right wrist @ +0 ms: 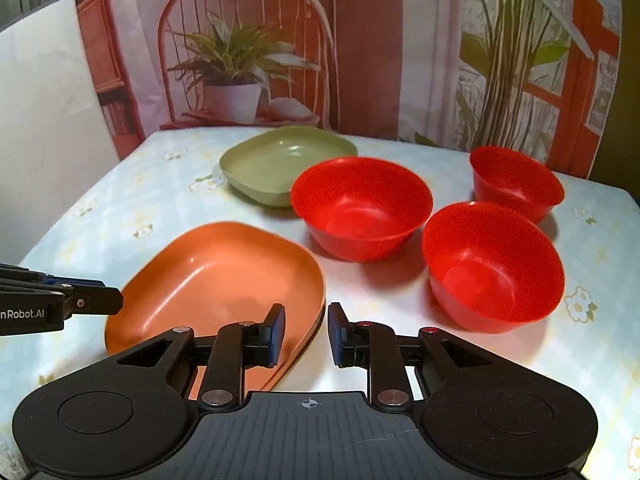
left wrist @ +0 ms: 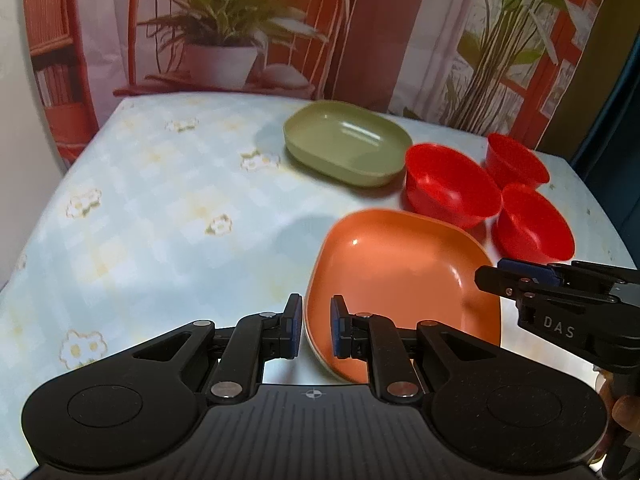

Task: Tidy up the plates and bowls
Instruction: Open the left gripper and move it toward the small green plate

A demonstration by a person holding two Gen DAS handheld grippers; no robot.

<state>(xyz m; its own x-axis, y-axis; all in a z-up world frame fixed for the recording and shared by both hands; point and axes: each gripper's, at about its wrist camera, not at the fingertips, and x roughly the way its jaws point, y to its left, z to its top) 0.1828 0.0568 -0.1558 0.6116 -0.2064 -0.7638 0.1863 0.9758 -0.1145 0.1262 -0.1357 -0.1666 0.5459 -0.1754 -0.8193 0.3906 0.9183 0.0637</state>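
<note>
A printed backdrop [right wrist: 360,60] of a chair and potted plants hangs behind the surface [left wrist: 140,200], which wears a pale flowered cloth. At the left view's 5 o'clock the orange plate [left wrist: 392,276] lies with its near-left rim between the fingers of the left tongs [left wrist: 316,328], narrowly parted, contact unclear. The right tongs [right wrist: 306,334], also narrowly parted, straddle its near-right rim. The green plate [right wrist: 280,160] sits at 12 o'clock; three red bowls [right wrist: 362,206] cluster toward 2 o'clock.
</note>
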